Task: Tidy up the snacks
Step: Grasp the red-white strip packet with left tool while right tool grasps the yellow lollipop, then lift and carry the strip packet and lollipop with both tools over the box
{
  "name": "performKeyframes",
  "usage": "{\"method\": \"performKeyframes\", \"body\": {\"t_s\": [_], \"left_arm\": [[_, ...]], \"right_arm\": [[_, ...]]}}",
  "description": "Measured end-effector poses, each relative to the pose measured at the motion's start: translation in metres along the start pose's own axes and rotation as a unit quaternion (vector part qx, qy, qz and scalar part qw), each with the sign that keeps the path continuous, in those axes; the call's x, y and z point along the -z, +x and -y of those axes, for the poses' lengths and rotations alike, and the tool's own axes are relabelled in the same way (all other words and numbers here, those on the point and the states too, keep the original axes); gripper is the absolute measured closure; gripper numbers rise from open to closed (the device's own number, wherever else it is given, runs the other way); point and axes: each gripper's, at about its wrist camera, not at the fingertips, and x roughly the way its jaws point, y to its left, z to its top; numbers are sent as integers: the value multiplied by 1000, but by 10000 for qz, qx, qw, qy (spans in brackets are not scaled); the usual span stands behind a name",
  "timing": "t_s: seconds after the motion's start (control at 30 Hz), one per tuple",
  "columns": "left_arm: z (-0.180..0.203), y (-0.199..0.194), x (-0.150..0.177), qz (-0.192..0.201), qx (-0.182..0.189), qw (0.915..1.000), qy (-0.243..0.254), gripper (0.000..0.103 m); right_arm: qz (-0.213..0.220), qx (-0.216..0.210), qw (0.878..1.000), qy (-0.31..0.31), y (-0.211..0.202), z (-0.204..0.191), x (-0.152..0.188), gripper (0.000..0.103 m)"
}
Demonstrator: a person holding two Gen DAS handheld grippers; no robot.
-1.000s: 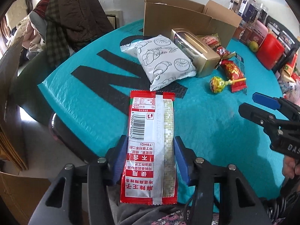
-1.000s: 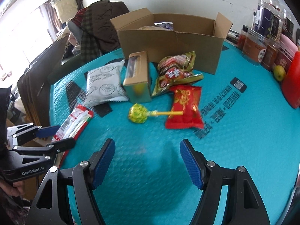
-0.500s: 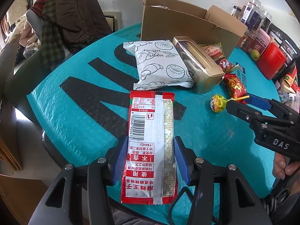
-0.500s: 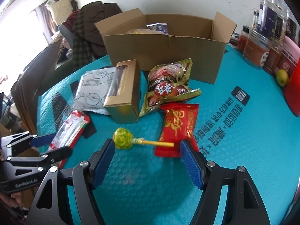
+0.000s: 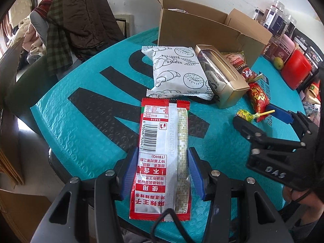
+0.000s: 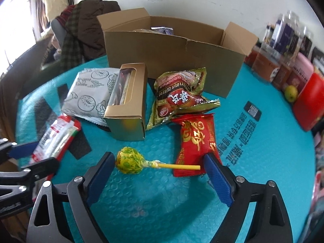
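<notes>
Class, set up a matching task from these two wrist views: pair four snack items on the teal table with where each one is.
Items
1. long red-and-silver sachet
2. yellow-wrapped lollipop
3. gold cardboard window box
4. open brown cardboard carton

Places
A. at the table's far side
B. between the right gripper's open fingers
C. beside the white pastry-print bag
D. clamped in the left gripper

Pairs: 1-D, 2-B, 3-C, 4-A

Cardboard box (image 6: 174, 60) contents mostly hidden, perhaps snacks
</notes>
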Motion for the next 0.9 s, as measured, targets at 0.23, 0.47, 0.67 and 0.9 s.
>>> {"method": "performKeyframes", "body": {"t_s": [0.23, 0.47, 0.67, 0.9], "left_arm": [[-2, -1, 0, 6, 49, 10000, -16, 54], [-1, -3, 3, -29, 99, 9999, -14, 54], [7, -6, 8, -67, 184, 9998, 68, 54], [24, -9, 16, -109, 399, 9989, 232, 54]], "right_arm": [[73, -66, 10000, 7, 0, -1, 1, 26], [46, -397, 9991, 133, -7, 3, 12, 26], [51, -623, 9973, 383, -20, 16, 22, 26], [100, -757, 9954, 576, -36, 28, 37, 26]]}}
